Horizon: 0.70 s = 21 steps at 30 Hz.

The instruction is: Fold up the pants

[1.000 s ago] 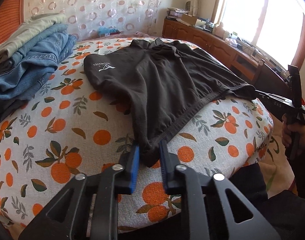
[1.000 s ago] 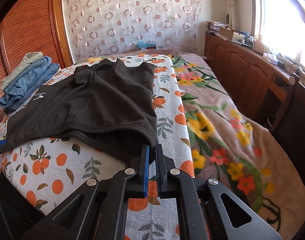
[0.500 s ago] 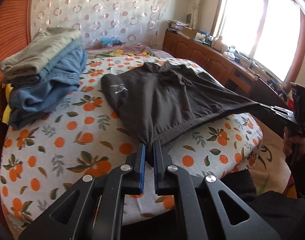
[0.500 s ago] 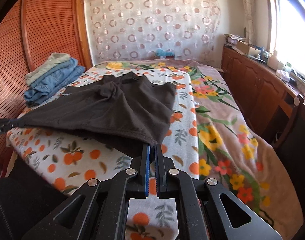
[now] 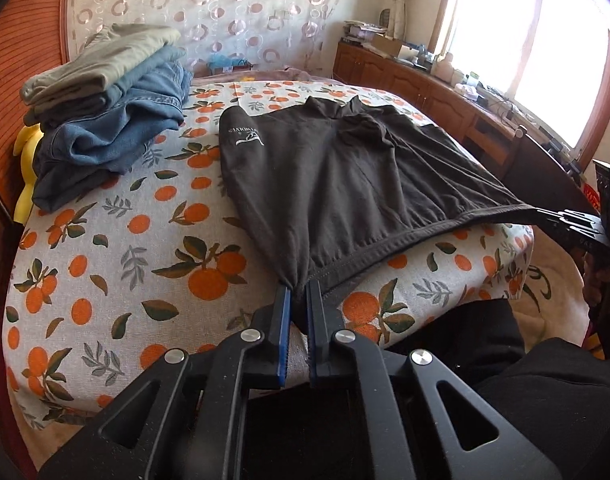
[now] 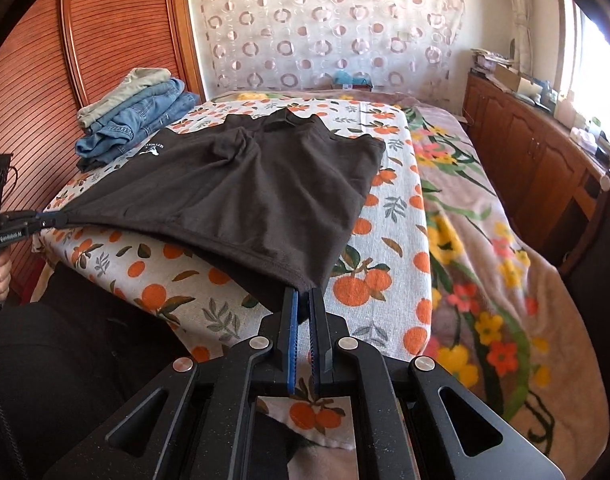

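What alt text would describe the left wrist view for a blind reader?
The left tongs pinch one waistband corner of dark brown fabric pants spread on an orange-patterned cloth; the right tongs hold the other corner. Folded blue jeans and olive garments are stacked far left.

The left gripper [image 5: 299, 294] has its jaws nearly closed, pinching dark fabric between the tips. The right gripper [image 6: 303, 296] seems clamped likewise, fabric caught between its tips.
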Each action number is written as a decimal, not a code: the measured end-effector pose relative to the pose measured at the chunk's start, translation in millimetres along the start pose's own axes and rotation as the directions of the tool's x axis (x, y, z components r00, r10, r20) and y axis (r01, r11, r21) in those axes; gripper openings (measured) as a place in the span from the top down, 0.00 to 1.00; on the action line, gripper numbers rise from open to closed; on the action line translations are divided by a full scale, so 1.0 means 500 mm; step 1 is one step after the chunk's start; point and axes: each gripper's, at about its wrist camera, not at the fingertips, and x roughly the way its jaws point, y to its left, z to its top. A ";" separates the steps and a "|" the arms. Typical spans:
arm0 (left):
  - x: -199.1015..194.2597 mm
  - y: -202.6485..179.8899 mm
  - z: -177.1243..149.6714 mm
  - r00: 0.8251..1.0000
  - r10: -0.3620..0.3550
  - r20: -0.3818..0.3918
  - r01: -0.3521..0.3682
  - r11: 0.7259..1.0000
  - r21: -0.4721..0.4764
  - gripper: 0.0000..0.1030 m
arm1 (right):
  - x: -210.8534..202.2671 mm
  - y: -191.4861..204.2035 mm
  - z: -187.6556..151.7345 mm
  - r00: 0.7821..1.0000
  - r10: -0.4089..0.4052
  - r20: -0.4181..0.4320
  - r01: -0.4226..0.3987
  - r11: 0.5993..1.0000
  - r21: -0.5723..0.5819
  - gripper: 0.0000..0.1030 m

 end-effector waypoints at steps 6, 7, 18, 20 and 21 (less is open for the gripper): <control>-0.023 -0.010 0.009 0.999 0.009 0.031 -0.010 1.000 0.018 0.91 | -0.024 0.015 0.013 1.000 0.003 0.007 -0.002 1.000 -0.020 0.94; -0.028 -0.012 0.010 0.999 0.015 0.037 -0.016 1.000 0.022 0.91 | -0.035 0.011 0.011 1.000 0.002 0.012 -0.002 1.000 -0.021 0.93; -0.048 -0.021 0.027 0.996 0.050 0.080 -0.052 0.998 0.028 0.51 | -0.014 0.041 0.048 0.996 -0.017 0.084 0.017 1.000 -0.005 0.81; -0.047 -0.014 0.030 0.993 0.050 0.103 -0.051 0.999 0.008 0.38 | -0.007 0.046 0.053 0.995 -0.011 0.099 0.011 1.000 0.001 0.78; -0.045 -0.012 0.032 0.993 0.051 0.109 -0.051 0.999 -0.002 0.30 | -0.003 0.048 0.057 0.994 -0.008 0.105 0.008 1.000 0.003 0.77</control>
